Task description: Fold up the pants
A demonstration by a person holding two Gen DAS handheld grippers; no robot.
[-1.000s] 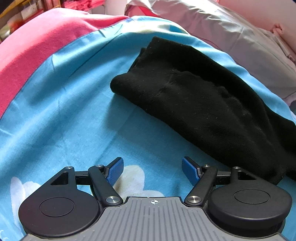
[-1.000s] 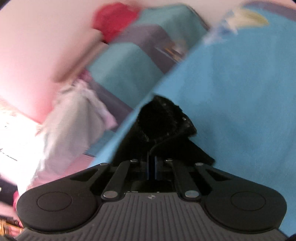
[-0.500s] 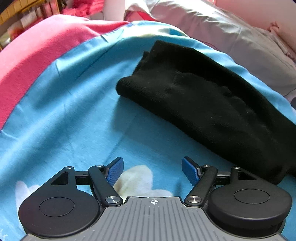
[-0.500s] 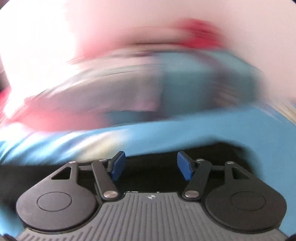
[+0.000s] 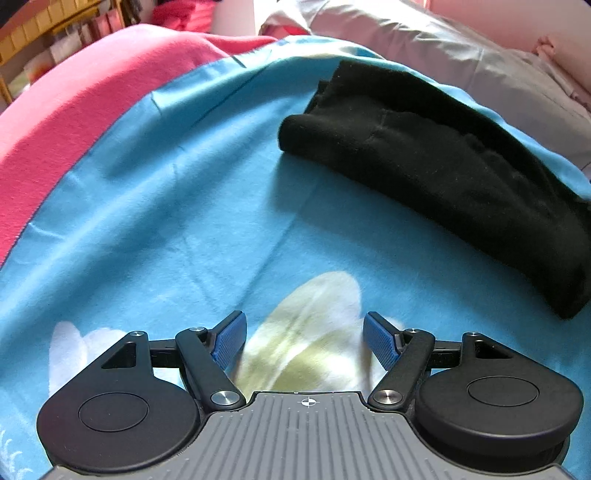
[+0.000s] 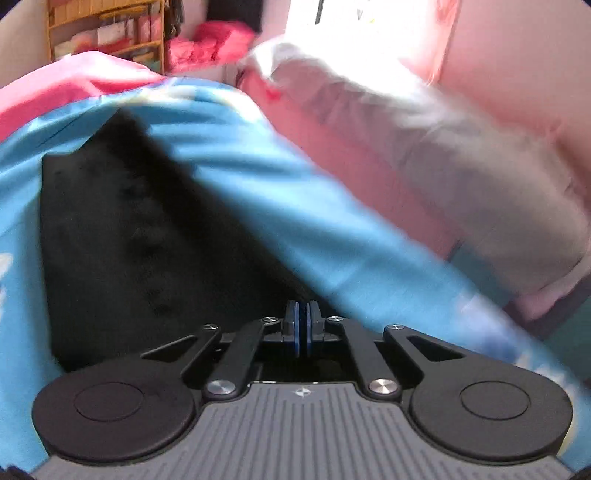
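Observation:
The black pants [image 5: 443,177] lie folded in a long band on the blue sheet [image 5: 166,221], up and to the right of my left gripper [image 5: 304,339]. That gripper is open over a pale flower print, with nothing between its blue pads. In the right wrist view the pants [image 6: 129,240] spread flat to the left and ahead. My right gripper [image 6: 303,317] hovers at their near right edge. Its jaws are closing and the pads stand together, with no cloth showing between them. This view is blurred.
A pink blanket [image 5: 74,92] covers the bed's left side. A grey pillow [image 5: 461,62] lies beyond the pants, by the pink wall [image 6: 517,55]. A yellow shelf [image 6: 107,29] with bright items stands at the far left.
The right gripper let go of the pants end, opened, swung and rolled across, then shut over the folded pants. The left gripper drew back a little; the pants now lie folded shorter.

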